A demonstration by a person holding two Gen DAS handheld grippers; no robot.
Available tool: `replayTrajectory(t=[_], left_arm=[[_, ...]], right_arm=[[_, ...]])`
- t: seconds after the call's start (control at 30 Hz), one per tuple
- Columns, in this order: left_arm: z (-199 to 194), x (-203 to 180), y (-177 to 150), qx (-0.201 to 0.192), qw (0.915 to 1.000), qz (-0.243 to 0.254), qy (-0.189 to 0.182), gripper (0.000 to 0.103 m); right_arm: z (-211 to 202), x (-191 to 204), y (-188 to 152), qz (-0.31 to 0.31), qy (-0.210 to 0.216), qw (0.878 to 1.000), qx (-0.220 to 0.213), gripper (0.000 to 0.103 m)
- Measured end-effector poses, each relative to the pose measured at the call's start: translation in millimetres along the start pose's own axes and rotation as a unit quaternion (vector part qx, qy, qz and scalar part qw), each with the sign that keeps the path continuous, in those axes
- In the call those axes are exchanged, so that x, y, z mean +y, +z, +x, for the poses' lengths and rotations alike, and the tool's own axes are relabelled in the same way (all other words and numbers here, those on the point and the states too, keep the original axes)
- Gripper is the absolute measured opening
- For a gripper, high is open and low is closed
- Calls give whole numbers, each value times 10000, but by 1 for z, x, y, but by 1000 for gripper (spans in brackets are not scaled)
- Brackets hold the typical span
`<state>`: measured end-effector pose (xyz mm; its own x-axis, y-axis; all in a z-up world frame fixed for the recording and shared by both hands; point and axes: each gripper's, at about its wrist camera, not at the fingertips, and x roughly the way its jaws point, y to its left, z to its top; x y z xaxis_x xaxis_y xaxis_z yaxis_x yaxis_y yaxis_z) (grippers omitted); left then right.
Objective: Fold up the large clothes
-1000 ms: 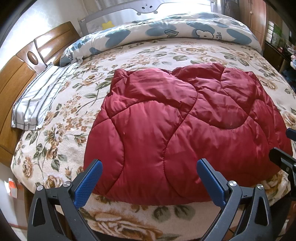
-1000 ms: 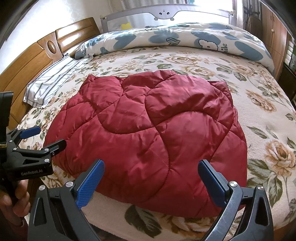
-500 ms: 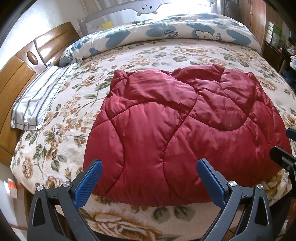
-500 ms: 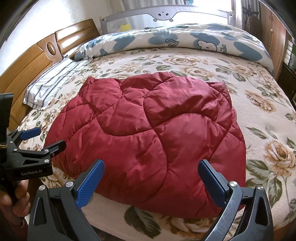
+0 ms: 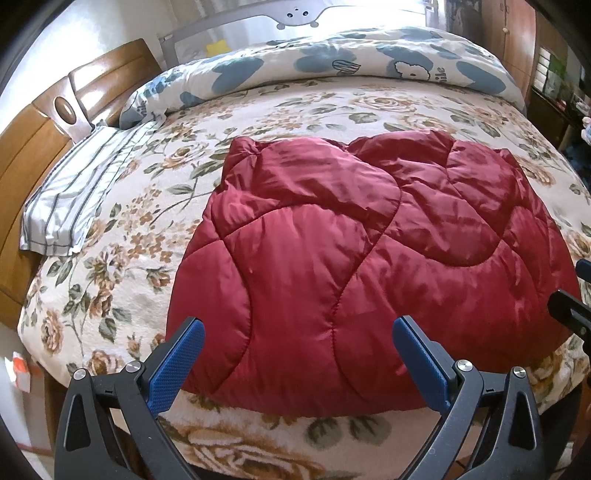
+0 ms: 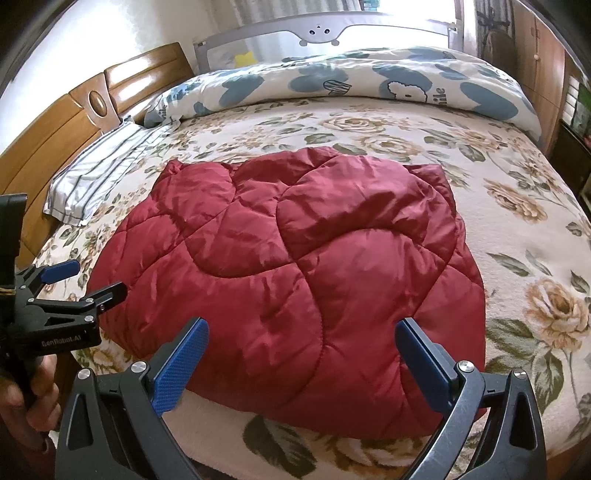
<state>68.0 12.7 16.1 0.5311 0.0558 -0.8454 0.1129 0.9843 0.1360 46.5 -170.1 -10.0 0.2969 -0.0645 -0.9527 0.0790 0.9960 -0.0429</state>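
A dark red quilted padded garment (image 5: 351, 266) lies folded into a rounded bundle on the floral bed cover (image 5: 122, 258), near the front edge. My left gripper (image 5: 299, 354) hovers open just before its near-left hem, holding nothing. In the right wrist view the same red garment (image 6: 295, 266) fills the middle, and my right gripper (image 6: 303, 358) stands open over its near hem, also empty. The left gripper (image 6: 62, 291) appears there at the left edge, held by a hand (image 6: 33, 391). The right gripper's tips (image 5: 576, 295) show at the right edge of the left wrist view.
A blue-and-white rolled duvet (image 6: 351, 85) lies across the far side of the bed. A striped pillow (image 5: 74, 199) rests by the wooden headboard (image 5: 33, 147) on the left. A grey bed rail (image 6: 321, 33) stands at the back, wooden cupboards (image 6: 543, 62) at the right.
Both grippers have drawn back slightly from the garment and stay open. The garment has not moved.
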Motion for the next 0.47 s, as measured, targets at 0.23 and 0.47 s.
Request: replayTrajectory(t=[0.23, 0.47], left_arm=[[3, 1, 2, -1, 10000, -66, -69, 102], [2, 5, 1, -58, 9988, -200, -438, 102]], right_arm=[[1, -2, 1, 40, 14, 10000, 1, 101], [5, -3, 1, 48, 60, 10000, 23, 101]])
